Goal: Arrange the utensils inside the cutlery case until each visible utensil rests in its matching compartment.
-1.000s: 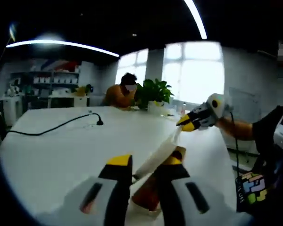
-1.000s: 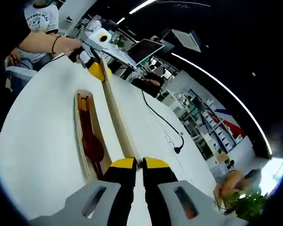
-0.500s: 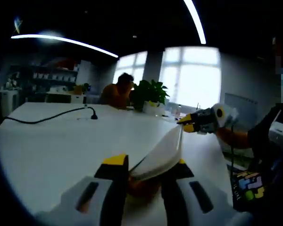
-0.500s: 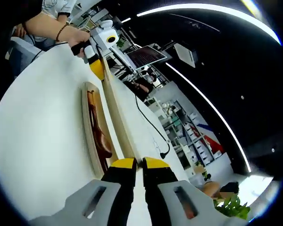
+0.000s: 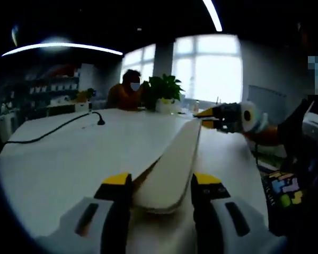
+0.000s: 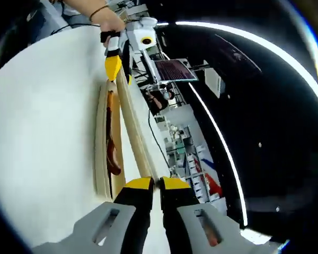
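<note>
Gripping cream case lid [image 5: 172, 164], both grippers; no legible writing

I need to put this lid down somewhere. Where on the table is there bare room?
The white table is bare from the lid out to the black cable, and in the right gripper view on the open side of the case. It is crowded along the lid itself, pinched at its ends by the left claw and the right claw.
</note>
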Demonstrator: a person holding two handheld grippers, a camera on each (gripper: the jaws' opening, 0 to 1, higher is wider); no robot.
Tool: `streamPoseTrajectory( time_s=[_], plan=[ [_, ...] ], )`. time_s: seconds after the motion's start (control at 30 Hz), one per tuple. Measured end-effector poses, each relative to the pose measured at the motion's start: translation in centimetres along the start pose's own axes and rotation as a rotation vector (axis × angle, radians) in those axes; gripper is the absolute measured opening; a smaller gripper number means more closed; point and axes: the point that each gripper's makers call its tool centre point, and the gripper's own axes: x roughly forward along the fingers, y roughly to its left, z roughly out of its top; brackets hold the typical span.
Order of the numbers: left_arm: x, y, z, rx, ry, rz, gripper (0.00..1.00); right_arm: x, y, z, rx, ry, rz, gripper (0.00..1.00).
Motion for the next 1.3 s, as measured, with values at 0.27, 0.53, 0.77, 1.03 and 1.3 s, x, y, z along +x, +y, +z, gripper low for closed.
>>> streamPoseTrajectory(
  time_s=[0.27,0.53,0.77,1.03,1.3],
  plan=[
    [0.2,0.2,-0.6,0.038,0.033,0.002,0.63,0.0,-0.5,0.2,-0.045,-0.002,-0.049,0.03],
    [1.0,0.2,-1.1,0.058,0.096,-0.029,0.75,0.3,-0.2,-1.0,-0.056,0.012,-0.052,0.03],
    [2.0,-0.3,-1.1,0.081,0.130,-0.060,0.78,0.3,0.1,-1.3,-0.066,0.021,-0.049,0.03],
    [2.9,-0.1,-1.5,0.061,0.189,-0.068,0.78,0.2,0.6,-2.3,-0.030,0.045,-0.027,0.03],
    [3.4,0.2,-1.5,0.059,0.228,-0.060,0.77,0.2,1.0,-2.4,-0.045,0.030,-0.009,0.04]
  ],
)
